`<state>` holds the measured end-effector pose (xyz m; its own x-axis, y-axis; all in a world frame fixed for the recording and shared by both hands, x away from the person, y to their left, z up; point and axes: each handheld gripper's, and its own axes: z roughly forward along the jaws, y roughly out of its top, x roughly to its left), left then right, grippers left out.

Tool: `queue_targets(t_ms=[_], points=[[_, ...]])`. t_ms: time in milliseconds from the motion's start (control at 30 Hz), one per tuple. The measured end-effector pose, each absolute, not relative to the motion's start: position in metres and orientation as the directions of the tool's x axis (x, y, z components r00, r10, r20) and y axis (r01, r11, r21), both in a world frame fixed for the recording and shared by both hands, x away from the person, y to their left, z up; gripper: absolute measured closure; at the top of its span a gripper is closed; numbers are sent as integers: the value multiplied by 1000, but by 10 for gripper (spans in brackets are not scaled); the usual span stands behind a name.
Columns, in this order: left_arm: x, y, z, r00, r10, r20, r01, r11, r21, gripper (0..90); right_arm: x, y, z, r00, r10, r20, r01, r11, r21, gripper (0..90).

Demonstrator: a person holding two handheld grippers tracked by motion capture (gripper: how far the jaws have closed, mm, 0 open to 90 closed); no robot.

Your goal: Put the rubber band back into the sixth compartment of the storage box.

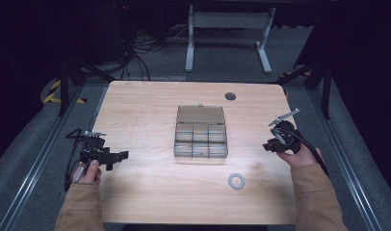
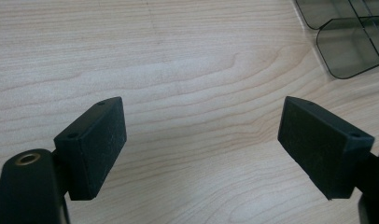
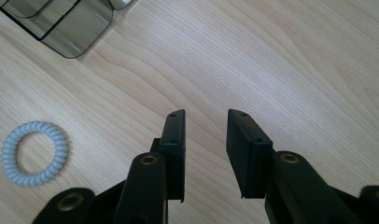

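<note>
High view: a smoky clear plastic compartment box [image 1: 201, 132], lid raised, sits mid-way on the pale wooden table [image 1: 136, 106]. A white coiled hair-tie ring [image 1: 237, 181] lies nearer you, right of centre. Your left gripper [image 1: 117, 157] and right gripper [image 1: 269, 144] flank the box, well apart from it.

Left gripper view: jaws spread wide over bare wood, nothing between.

Right gripper view: jaws parted narrowly, empty; the ring [image 3: 35, 153] lies at left.

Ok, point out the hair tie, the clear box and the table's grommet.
hair tie [image 3: 35, 153]: right gripper view, on its coil.
clear box [image 1: 201, 114]: high view, on the open lid.
grommet [image 1: 230, 96]: high view, its middle.
</note>
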<state>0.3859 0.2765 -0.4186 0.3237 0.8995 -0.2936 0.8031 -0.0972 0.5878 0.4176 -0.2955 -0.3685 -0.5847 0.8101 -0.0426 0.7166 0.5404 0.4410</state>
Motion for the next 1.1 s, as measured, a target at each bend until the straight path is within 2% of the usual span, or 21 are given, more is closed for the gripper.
queue_targets(t_ms=[533, 1100], points=[[387, 279, -414, 304, 907, -291, 783, -64, 618, 159, 411, -293, -366, -598, 801, 1, 707, 527, 472, 661], [390, 274, -414, 308, 907, -288, 784, -71, 617, 159, 387, -251, -352, -680, 732, -37, 646, 623, 440, 631]])
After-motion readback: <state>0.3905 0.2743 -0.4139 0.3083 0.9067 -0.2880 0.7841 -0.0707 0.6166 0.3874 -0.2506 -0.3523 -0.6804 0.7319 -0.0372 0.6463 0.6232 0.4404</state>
